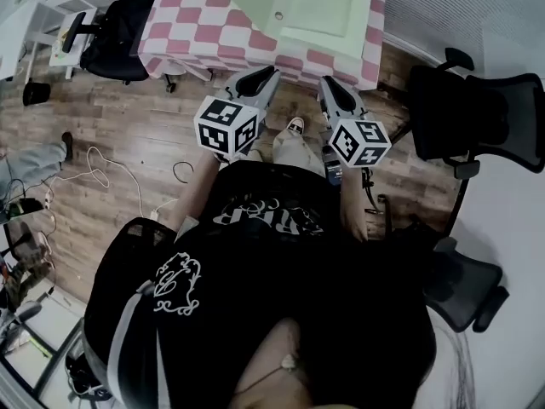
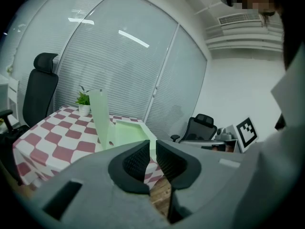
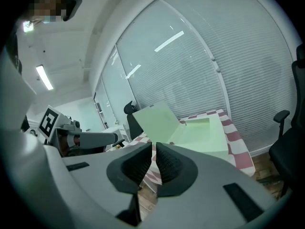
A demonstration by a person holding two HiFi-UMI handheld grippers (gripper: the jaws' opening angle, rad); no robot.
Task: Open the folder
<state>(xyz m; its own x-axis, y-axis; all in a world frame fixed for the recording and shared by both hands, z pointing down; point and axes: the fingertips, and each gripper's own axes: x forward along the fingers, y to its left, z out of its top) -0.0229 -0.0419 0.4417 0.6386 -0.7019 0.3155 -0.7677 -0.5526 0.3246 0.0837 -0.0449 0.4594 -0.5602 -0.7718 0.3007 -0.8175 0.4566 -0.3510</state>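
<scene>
1. Left gripper (image 2: 150,149): is being held in the air, short of the near edge of the table (image 1: 192,25) and pointing towards it. Its jaws are being kept narrow, with only a thin slit showing between the pads and nothing lying in it.
2. Right gripper (image 3: 153,149): is being held just beside the left one, also short of the near edge. Its jaws are being kept pressed together, and nothing is being gripped.
3. Marker cubes (image 1: 226,126): one is being carried at the rear of each gripper, over the wooden floor (image 1: 128,126).
4. Folder (image 1: 319,8): light green, is being shown already open on the table's right half, close to the near and right edges. Its cover is being seen raised at a tilt along the folder's left side. It is being touched by neither gripper.
5. Table: is being covered by a pink-and-white checked cloth.
6. Potted plant (image 2: 83,101): is being shown at the table's far edge, beyond the raised cover.
7. Office chairs (image 1: 119,37): black; one is being kept at the table's left edge, and others are being kept off its right edge.
8. Cables (image 1: 94,173): are being left loose on the floor.
</scene>
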